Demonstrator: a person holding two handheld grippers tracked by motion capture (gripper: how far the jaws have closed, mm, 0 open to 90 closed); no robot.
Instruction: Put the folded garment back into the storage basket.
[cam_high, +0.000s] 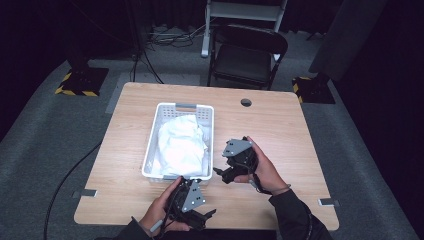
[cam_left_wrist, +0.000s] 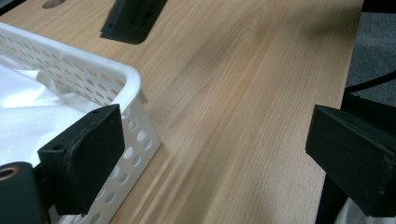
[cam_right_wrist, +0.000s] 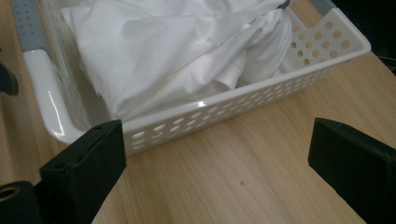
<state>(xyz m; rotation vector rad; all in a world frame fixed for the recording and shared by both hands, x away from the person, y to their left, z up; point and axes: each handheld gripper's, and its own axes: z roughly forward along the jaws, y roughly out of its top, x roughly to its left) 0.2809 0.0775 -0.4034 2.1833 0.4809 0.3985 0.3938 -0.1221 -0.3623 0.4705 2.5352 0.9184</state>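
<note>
While both tongs, left (cam_high: 207, 214) and right (cam_high: 218, 172), gape wide and empty, white cloth (cam_right_wrist: 177, 51) fills basket (cam_right_wrist: 243, 100) (soft, light, likely floppy); pinch a raised fold.

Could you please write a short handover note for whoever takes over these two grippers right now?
Left gripper: open, empty, at the table's near edge beside the basket's near corner.
Right gripper: open, empty, just right of the basket, jaws facing it.
White cloth: bunched inside the basket, untouched.
Done: both grippers are near the basket.
Left: probably grasp the cloth and lift it out onto the table.
</note>
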